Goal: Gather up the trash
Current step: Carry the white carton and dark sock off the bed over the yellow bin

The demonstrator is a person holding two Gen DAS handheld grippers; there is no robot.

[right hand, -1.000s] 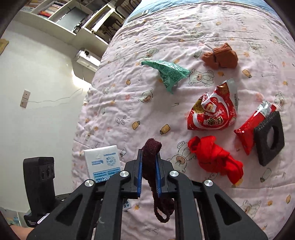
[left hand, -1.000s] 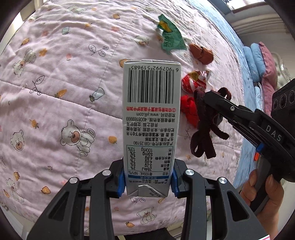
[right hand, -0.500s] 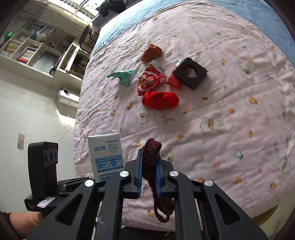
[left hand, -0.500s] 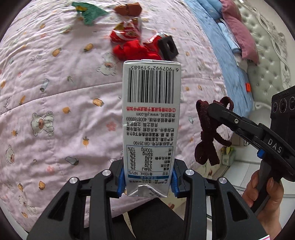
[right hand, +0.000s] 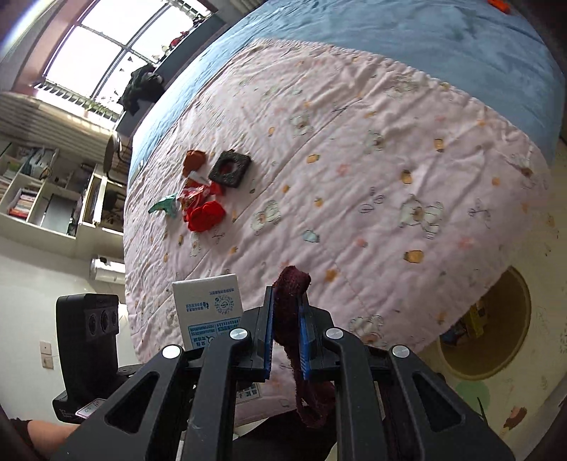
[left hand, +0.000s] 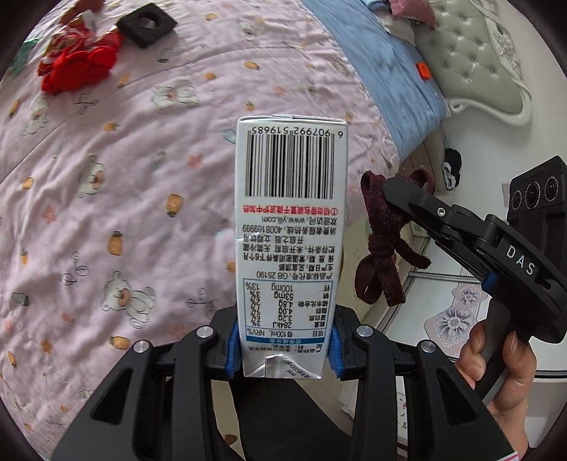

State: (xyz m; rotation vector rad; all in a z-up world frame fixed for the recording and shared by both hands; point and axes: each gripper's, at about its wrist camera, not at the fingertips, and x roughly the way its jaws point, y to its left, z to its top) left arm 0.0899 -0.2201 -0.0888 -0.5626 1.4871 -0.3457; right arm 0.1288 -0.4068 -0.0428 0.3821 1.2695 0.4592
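Carton (left hand: 290,244) clenched in left claw (left hand: 283,349) | right claw (right hand: 286,337) grips maroon ribbon (right hand: 288,312)

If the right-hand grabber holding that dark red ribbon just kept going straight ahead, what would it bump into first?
Probably the pink quilt. The right gripper, shut on the ribbon, points at a bare stretch of it, right of the trash pile. Depth is hard to judge here.

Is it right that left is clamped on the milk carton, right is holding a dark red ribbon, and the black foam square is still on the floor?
Not quite. The black foam square lies on the pink quilt, not the floor; both wrist views show it. The rest holds: the left gripper is clamped on the milk carton, and the right gripper holds the dark red ribbon.
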